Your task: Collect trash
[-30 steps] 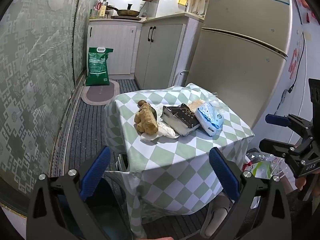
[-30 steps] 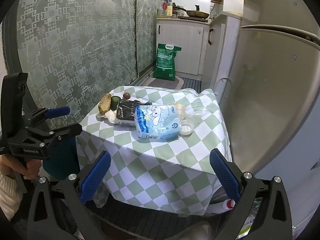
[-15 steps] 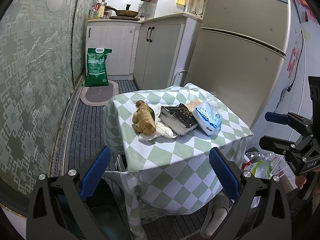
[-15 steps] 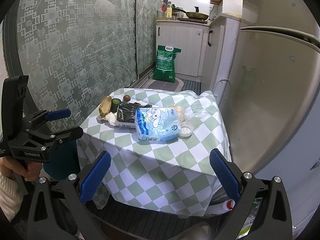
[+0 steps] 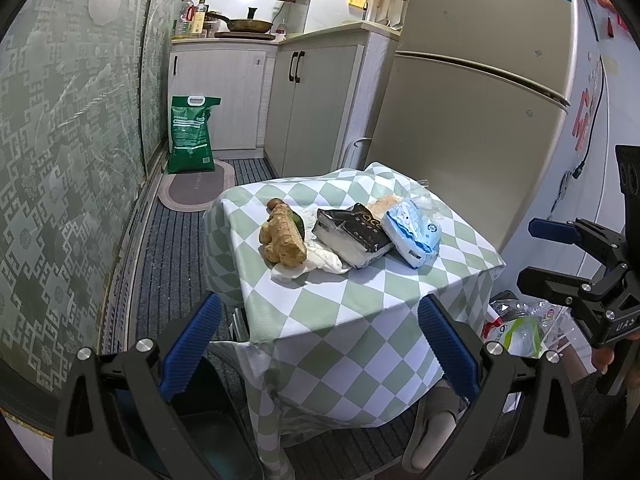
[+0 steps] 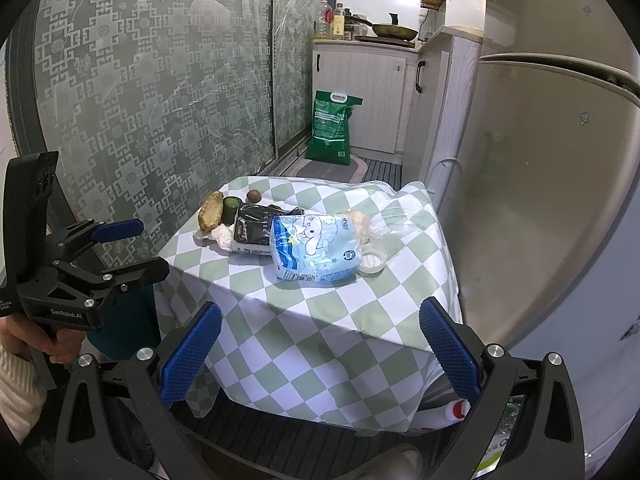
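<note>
Bare near half of the green-and-white checked tablecloth (image 6: 320, 300), open to approach. Farther back, blocked by a crowded row: knobbly ginger root (image 5: 282, 238), black packet (image 5: 352, 232), blue-and-white tissue pack (image 6: 314, 248). Beige fridge (image 6: 540, 200) tight alongside.

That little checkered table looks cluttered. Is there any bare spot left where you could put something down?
Yes. The near half of the table, between the blue tissue pack and the front edge, is bare cloth. The far corner behind the ginger is bare too. The middle is crowded: ginger, black packet, tissue pack and clear bag overlap in a row.
</note>
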Demonstrator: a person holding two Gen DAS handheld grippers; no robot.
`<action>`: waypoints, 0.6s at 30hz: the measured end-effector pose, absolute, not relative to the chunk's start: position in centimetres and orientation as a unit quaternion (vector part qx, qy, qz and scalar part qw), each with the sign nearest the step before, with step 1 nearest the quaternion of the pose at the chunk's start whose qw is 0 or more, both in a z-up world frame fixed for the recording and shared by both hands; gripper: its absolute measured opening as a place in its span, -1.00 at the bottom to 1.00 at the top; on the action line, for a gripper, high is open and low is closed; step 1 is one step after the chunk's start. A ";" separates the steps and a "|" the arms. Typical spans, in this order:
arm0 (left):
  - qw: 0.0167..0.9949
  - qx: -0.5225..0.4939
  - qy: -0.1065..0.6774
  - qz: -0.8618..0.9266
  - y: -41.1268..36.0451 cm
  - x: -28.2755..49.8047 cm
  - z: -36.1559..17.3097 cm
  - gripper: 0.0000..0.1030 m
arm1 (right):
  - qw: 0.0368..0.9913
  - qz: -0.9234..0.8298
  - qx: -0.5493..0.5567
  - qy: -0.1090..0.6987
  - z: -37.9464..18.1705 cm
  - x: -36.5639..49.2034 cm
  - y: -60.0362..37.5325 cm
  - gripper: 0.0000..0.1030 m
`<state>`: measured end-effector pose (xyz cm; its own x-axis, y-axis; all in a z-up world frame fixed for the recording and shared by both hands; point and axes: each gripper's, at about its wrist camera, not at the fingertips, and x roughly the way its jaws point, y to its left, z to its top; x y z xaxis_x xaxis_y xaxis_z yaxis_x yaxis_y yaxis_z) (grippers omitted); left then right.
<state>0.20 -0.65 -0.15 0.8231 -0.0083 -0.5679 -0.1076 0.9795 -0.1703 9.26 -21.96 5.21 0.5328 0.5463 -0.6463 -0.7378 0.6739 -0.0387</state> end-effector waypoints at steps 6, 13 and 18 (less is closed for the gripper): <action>0.950 -0.098 0.297 0.026 -0.7 0.2 -0.1 0.94 | 0.861 0.372 -0.156 0.308 5.3 9.1 -21.9 0.94; 0.950 -0.097 0.297 0.026 -0.7 0.2 -0.1 0.94 | 0.862 0.372 -0.157 0.308 5.4 9.1 -21.9 0.94; 0.950 -0.098 0.297 0.025 -0.7 0.2 -0.1 0.94 | 0.862 0.372 -0.157 0.307 5.4 9.0 -21.9 0.94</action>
